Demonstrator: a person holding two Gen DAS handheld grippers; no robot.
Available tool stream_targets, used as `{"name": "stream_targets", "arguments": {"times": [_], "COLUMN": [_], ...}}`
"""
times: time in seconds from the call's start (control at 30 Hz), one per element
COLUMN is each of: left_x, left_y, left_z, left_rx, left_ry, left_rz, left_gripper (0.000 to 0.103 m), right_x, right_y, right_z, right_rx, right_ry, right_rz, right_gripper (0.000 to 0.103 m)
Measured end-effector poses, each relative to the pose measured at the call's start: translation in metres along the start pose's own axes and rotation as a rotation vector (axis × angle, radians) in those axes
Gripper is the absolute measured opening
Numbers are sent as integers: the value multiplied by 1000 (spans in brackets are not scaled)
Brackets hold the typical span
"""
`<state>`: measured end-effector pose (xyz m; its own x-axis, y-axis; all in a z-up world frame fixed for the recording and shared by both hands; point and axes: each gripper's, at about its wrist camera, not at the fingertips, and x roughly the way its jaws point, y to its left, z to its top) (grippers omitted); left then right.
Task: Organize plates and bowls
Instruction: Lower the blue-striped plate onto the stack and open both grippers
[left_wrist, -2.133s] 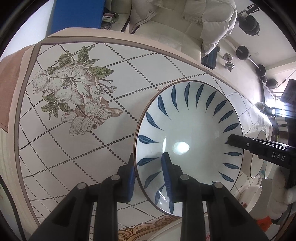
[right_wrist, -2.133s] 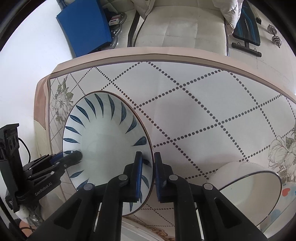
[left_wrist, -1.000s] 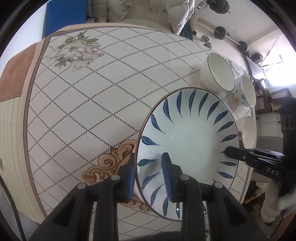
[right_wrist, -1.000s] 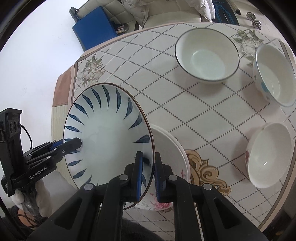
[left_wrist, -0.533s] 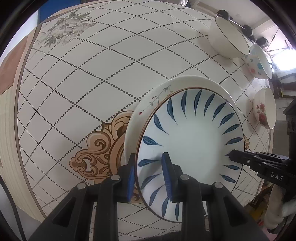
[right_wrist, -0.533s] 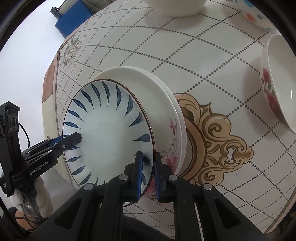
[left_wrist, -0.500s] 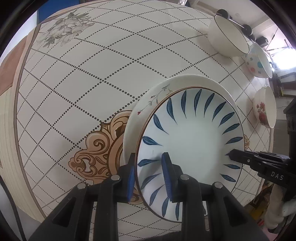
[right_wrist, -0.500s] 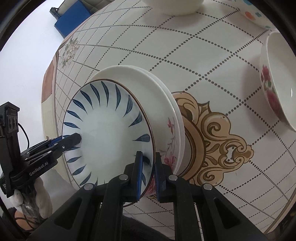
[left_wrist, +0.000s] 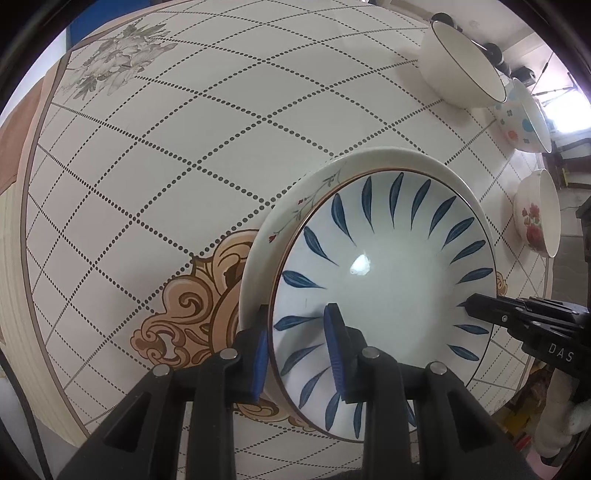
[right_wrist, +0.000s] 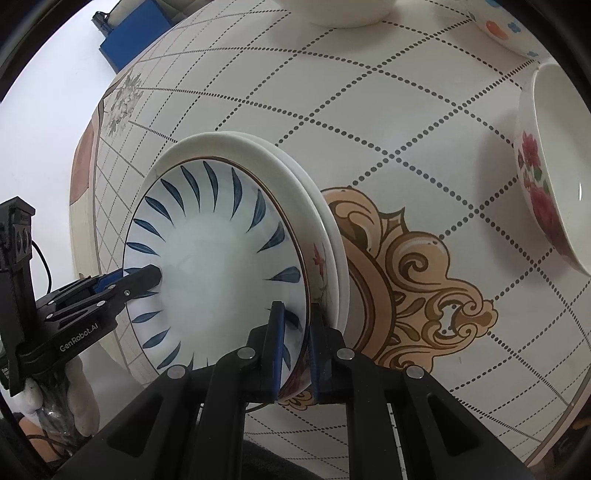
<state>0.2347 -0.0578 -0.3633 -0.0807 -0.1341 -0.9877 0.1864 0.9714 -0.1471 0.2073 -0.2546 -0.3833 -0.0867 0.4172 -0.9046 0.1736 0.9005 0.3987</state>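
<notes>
A blue-leaf plate (left_wrist: 388, 266) (right_wrist: 218, 254) sits nested on a white floral plate (left_wrist: 317, 188) (right_wrist: 295, 184) in the middle of the table. My left gripper (left_wrist: 297, 347) is shut on the blue-leaf plate's near rim. My right gripper (right_wrist: 295, 339) is shut on its opposite rim, one finger inside and one under the edge. Each gripper shows in the other's view, the right (left_wrist: 517, 317) and the left (right_wrist: 110, 284).
A plain white bowl (left_wrist: 461, 70), a dotted bowl (left_wrist: 524, 118) and a red-flower bowl (left_wrist: 535, 218) (right_wrist: 554, 192) stand along the far right. The tablecloth (left_wrist: 166, 147) has a dotted lattice and a tan scroll (right_wrist: 406, 266) under the plates.
Both grippers have carried the blue-leaf plate across the table and lowered it onto the white floral plate. It now sits closer inside that plate's rim.
</notes>
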Motion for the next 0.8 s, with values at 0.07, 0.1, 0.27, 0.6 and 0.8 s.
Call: {"name": "stream_targets", "arguments": {"times": [0.07,0.1,0.27,0.6,0.8], "left_x": [1,1,7,8,-14], "left_y": [0,2,10,32,35], "left_z": [-1,-2,1,0,0], "left_rx": [-3,-5,-46,-130,-127], "left_ry": [3,7,57,130,93], "left_rz": [-8,-11,-59,-139,-108], "left_gripper": [26,26,26,26,26], "right_x": [-1,-2,-3,-4,-4], "right_y": [0,1,-5,-17,-12], "right_z": [2,2,5,10,11], "right_rx": [3,3,57,126,140], "right_ry": [-1,-5,-8,30,59], "right_rz": [0,-4,16,71,62], "right_gripper": [13,13,16,16,22]}}
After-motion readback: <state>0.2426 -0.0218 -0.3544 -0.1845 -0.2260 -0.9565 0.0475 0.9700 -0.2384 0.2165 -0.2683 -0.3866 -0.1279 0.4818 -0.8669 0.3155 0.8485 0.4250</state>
